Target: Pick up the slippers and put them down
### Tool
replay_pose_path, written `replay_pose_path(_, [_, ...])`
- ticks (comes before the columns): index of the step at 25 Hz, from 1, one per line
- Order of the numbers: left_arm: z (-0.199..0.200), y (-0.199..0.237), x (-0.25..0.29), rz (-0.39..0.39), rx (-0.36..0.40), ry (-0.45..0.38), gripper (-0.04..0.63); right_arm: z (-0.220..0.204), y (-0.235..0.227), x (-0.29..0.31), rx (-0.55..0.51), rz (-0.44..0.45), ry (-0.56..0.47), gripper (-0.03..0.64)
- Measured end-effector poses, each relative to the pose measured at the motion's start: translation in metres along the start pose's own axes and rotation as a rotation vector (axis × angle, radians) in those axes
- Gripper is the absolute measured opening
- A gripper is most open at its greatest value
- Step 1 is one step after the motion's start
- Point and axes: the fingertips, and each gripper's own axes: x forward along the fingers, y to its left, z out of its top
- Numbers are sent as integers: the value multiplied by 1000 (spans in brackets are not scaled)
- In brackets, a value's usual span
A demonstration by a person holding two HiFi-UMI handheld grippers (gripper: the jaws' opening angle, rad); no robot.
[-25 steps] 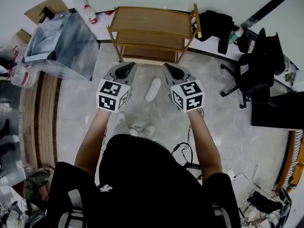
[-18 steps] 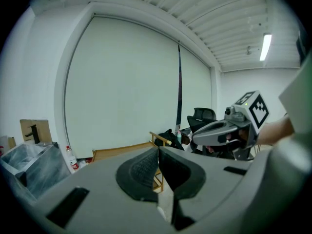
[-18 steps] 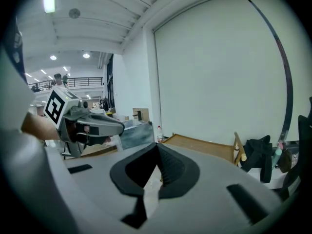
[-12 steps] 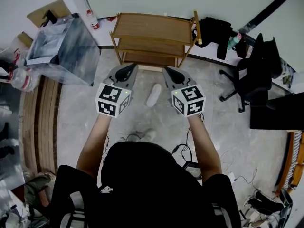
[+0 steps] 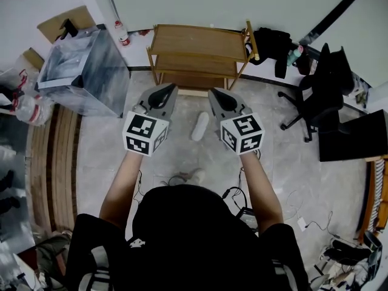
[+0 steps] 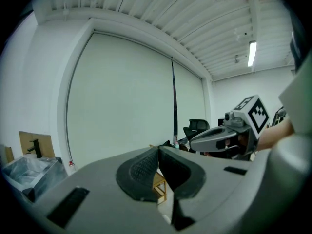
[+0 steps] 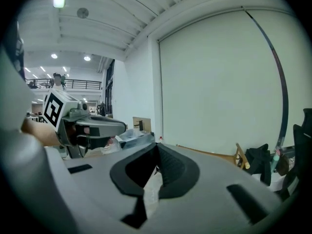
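A white slipper (image 5: 199, 126) lies on the grey floor in front of the wooden shelf (image 5: 200, 50), in the gap between my two grippers and below them. My left gripper (image 5: 168, 91) is held up in the air to its left, jaws shut with nothing in them; its pads meet at the tip in the left gripper view (image 6: 158, 150). To the slipper's right, my right gripper (image 5: 213, 94) hangs at about the same height, also shut and empty (image 7: 157, 145). Both point toward the shelf and the wall. A pale shape near the person's body (image 5: 193, 176) may be a foot or a second slipper.
A box wrapped in plastic film (image 5: 85, 71) stands at the left. At the right are a black office chair (image 5: 321, 96) and a black bag (image 5: 273, 44) by the wall. Cables (image 5: 236, 196) lie on the floor near the person. A bottle (image 5: 121, 32) stands by the wall.
Both grippers have risen and come a little forward toward the shelf, still shut and empty. The slipper has stayed on the floor between them.
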Motion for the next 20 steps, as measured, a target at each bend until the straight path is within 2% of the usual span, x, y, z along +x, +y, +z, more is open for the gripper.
replay_pose_path(10, [13, 13, -51, -21, 1, -55, 6, 23, 51, -8, -16, -47, -46, 0])
replay_pose_path(20, [16, 14, -71, -46, 4, -74, 6, 37, 72, -14, -27, -79, -76, 0])
